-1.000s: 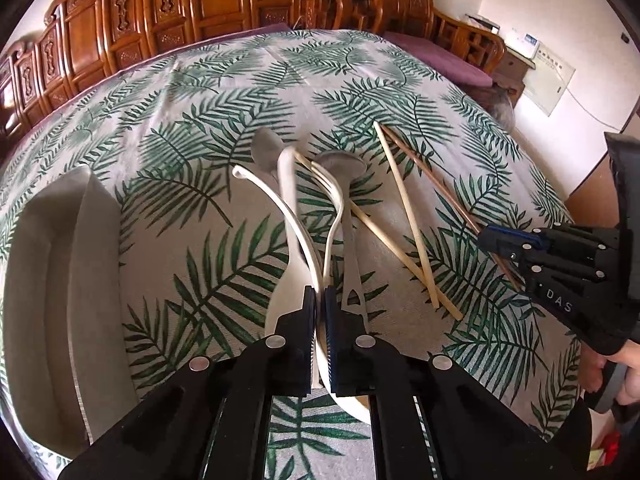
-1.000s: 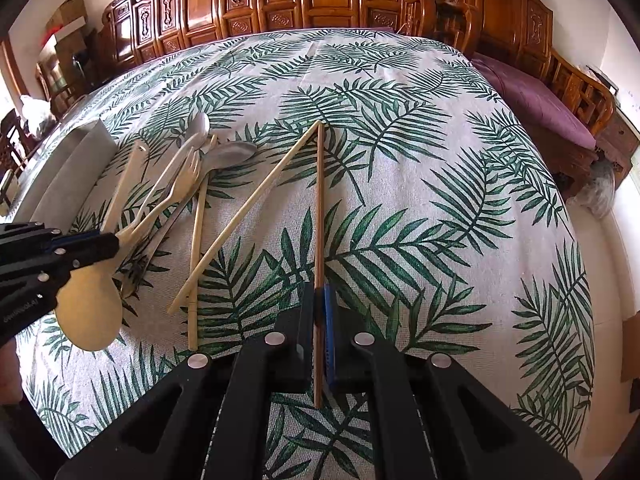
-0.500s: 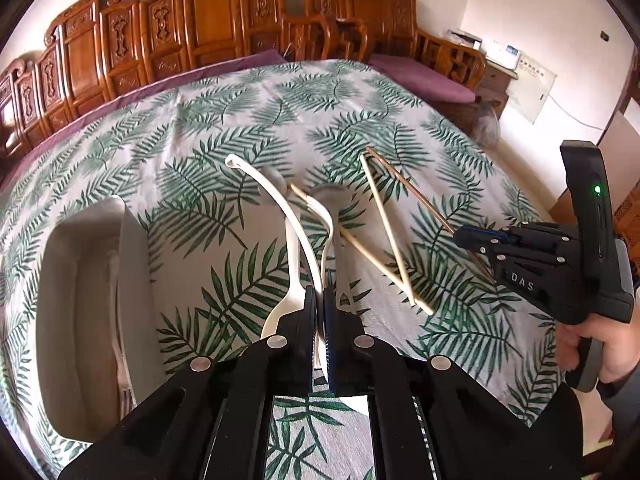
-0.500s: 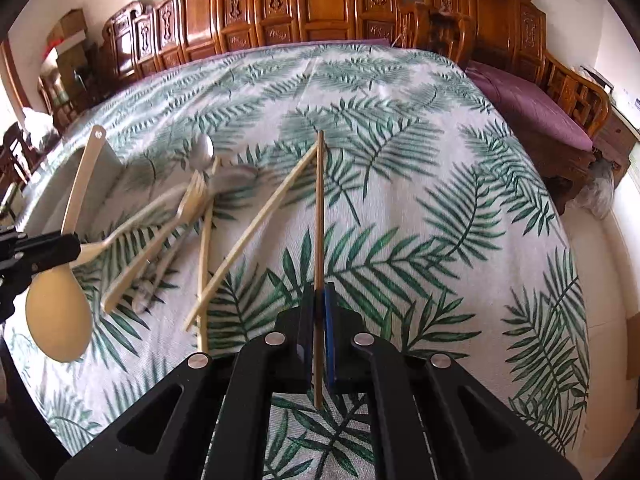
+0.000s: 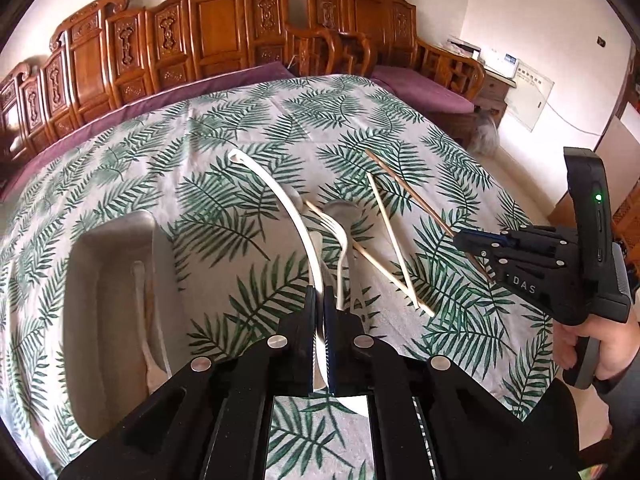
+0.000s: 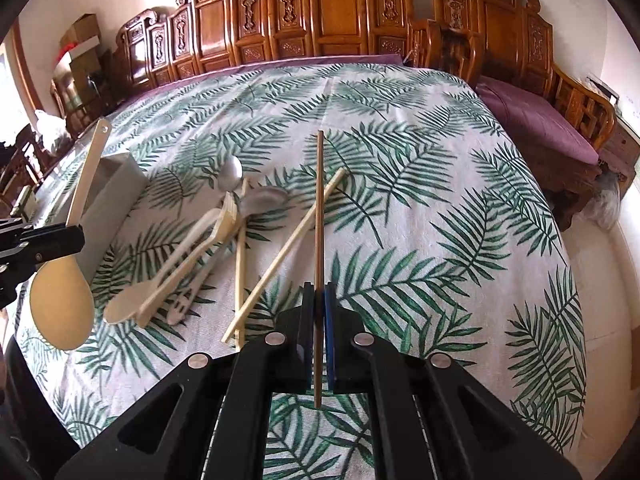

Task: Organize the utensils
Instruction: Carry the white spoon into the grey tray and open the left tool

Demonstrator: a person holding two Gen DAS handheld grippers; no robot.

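Fingers first, since that's what I keep watching on my feeds. My left gripper [image 5: 319, 300] has its two fingers pressed nearly together, with only the thin handle of a cream spatula [image 5: 276, 196] pinched between them. In the right wrist view that same spatula [image 6: 64, 300] hangs clear of the cloth, wide blade low, handle slanting up past the left gripper [image 6: 78, 236] toward the tray.

My right gripper [image 6: 319, 296] is clamped just as tight, on a dark brown chopstick [image 6: 319, 220]. The stick runs straight out ahead between the pads and pokes a bit out the back as well. From the left camera I can see the right gripper [image 5: 460, 238] off to the side with a hand [image 5: 600, 344] wrapped around its grip, chopstick [image 5: 412, 190] sticking out forward above the tablecloth [image 5: 240, 128].

The other utensils are all lying on the leafy cloth between the two grippers: two pale chopsticks [image 5: 390, 236] forming a V, a third pale one [image 6: 240, 264] crossing under the pile, a cream fork [image 5: 340, 248], a cream spoon [image 6: 160, 280], and two metal spoons [image 6: 264, 198] tangled in the same heap.

The white tray [image 5: 104, 280] sits to the left of the heap. Something pale and long lies inside it, but I can't tell what it is.
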